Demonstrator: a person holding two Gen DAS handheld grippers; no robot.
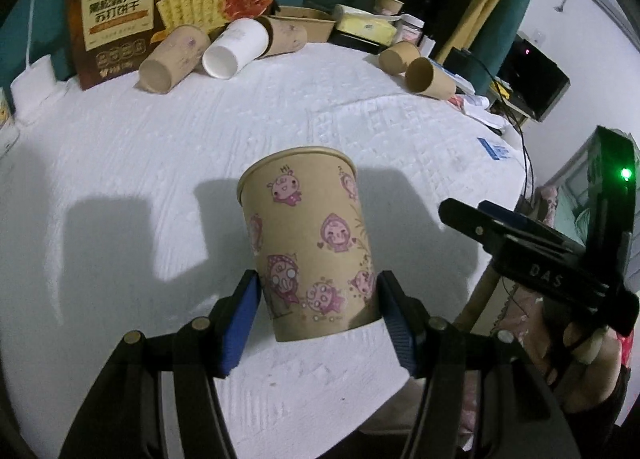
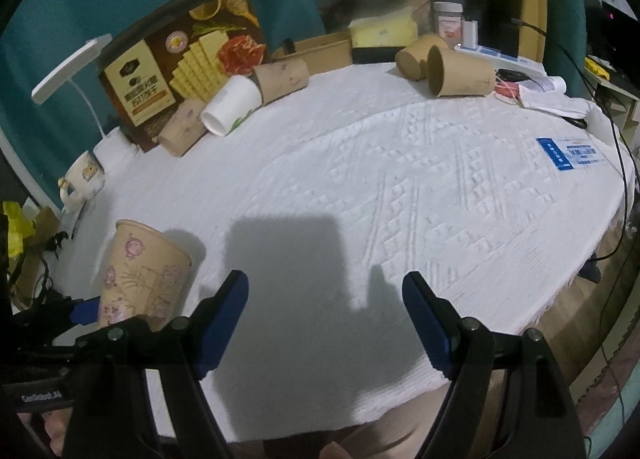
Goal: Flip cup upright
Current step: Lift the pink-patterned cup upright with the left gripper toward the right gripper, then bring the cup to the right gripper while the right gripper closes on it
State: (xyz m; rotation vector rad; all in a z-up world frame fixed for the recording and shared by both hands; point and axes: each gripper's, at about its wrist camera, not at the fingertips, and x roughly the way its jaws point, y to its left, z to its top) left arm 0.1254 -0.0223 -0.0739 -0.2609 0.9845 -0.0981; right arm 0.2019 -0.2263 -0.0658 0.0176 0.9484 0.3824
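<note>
A brown paper cup (image 1: 308,243) printed with pink cartoon figures stands rim up, slightly tilted, over the white tablecloth (image 1: 160,163). My left gripper (image 1: 318,279) is shut on its lower part, one blue pad on each side. Whether the cup's base touches the cloth I cannot tell. In the right wrist view the same cup (image 2: 144,275) is at the lower left, and the left gripper's blue pad (image 2: 84,311) shows beside it. My right gripper (image 2: 326,287) is open with nothing between its fingers, hovering over the cloth to the right of the cup. It also shows edge-on as the right gripper (image 1: 480,223).
Several paper cups lie on their sides at the back: a white cup (image 2: 230,107) and brown ones in front of a cracker box (image 2: 180,67), and two brown cups (image 2: 456,71) at the back right. A mug (image 2: 84,179), a blue card (image 2: 572,155) and cables sit near the round table's edges.
</note>
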